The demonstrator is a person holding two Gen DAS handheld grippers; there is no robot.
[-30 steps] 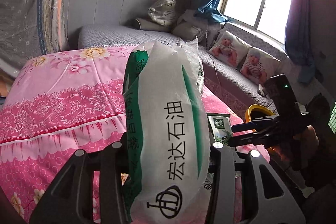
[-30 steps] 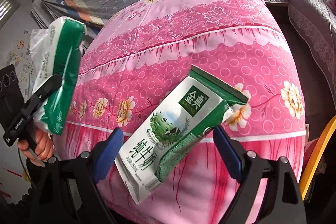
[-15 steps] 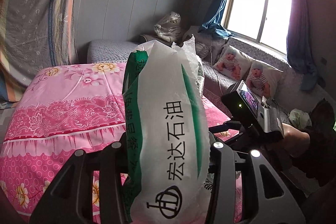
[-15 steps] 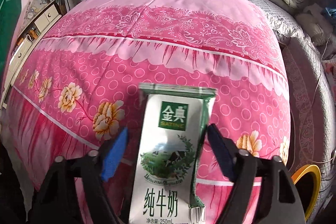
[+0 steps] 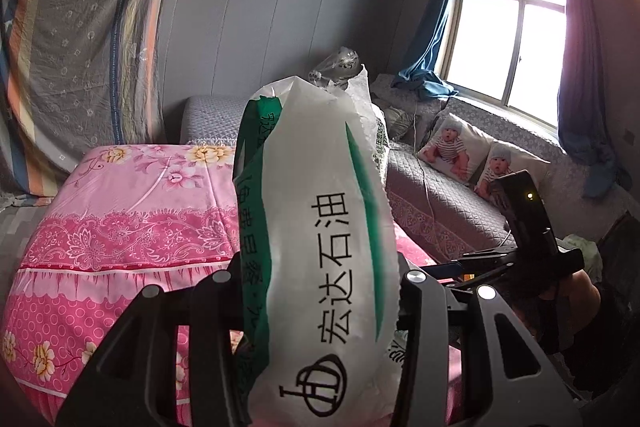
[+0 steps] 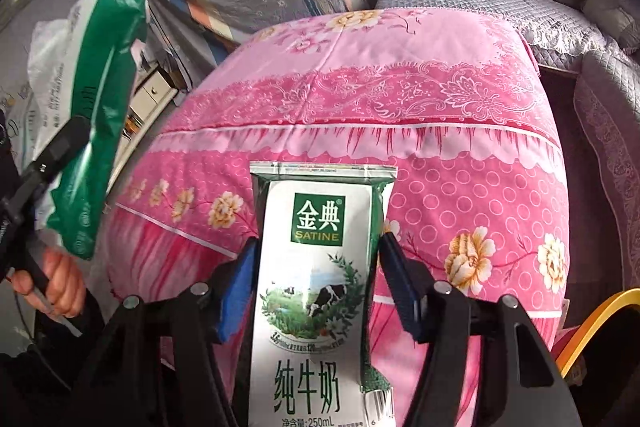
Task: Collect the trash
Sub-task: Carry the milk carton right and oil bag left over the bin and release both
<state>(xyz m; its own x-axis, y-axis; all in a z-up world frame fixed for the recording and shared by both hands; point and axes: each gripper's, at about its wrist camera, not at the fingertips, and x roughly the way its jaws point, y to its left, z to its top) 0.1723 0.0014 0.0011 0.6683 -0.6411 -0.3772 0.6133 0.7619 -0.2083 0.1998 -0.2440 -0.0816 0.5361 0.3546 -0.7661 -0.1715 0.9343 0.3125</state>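
Note:
A white and green plastic bag [image 5: 316,187] with black characters stands upright in my left gripper [image 5: 326,271], whose jaws are shut on its lower part. The right wrist view shows that bag [image 6: 100,99] at the left, above a hand [image 6: 60,287]. A white and green milk carton [image 6: 316,307] stands upright between the blue pads [image 6: 240,291] of my right gripper [image 6: 318,263]. Its jaws are closing, and the pads press on both sides of the carton, which hangs above the pink bed cover [image 6: 400,99].
The bed with its pink floral cover [image 5: 120,227] fills the middle of the room. A grey quilted sofa [image 5: 440,199] with baby-print pillows [image 5: 452,151] runs under the window. A yellow rim [image 6: 592,323] shows at the lower right. A striped cloth [image 5: 80,47] hangs at the back left.
The right jaws narrowed onto the milk carton, which turned from slanted to upright and came up off the bed cover. The left gripper rose with the bag and tilted upward.

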